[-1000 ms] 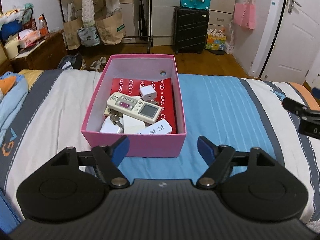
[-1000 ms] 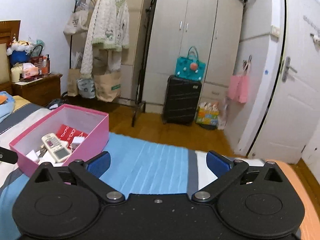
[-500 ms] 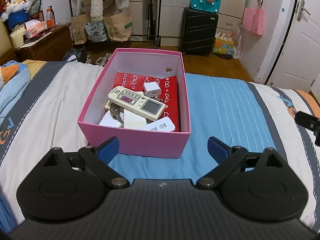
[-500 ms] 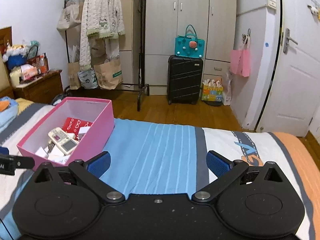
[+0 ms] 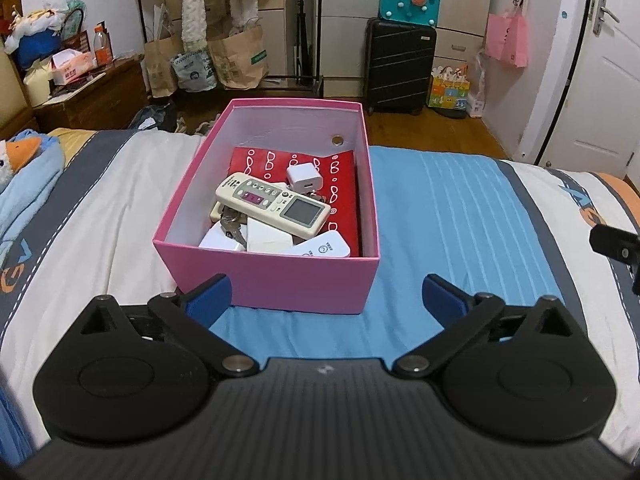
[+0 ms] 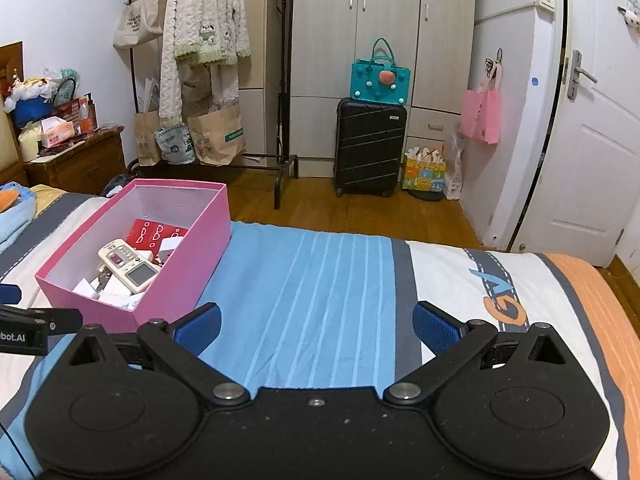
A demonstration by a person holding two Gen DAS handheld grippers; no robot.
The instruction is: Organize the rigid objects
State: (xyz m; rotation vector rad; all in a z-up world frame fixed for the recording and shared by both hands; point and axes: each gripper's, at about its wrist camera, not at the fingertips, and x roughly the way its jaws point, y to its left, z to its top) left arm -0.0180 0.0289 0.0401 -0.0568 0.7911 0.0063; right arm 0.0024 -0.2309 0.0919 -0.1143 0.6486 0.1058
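A pink box [image 5: 272,280] stands on the striped bed, also seen at the left in the right wrist view as the same pink box [image 6: 182,266]. Inside lie a cream remote control [image 5: 276,204], a white charger cube [image 5: 304,176], a red patterned packet [image 5: 340,184], keys and white adapters. My left gripper [image 5: 326,298] hovers just in front of the box's near wall, its jaws opening wide with nothing between the pads. My right gripper [image 6: 316,326] stands open over the blue stripes, to the right of the box, empty.
Blue bedding with a plush toy [image 5: 24,160] lies at the left. Beyond the bed's far edge are a wooden floor, a black suitcase [image 6: 370,146], a clothes rack with paper bags [image 6: 216,136], a cluttered nightstand [image 5: 88,92] and a white door [image 6: 592,140].
The left gripper's jaws have spread wider and the box now sits more centred in its view. The right wrist view has tilted down, showing more of the bed.
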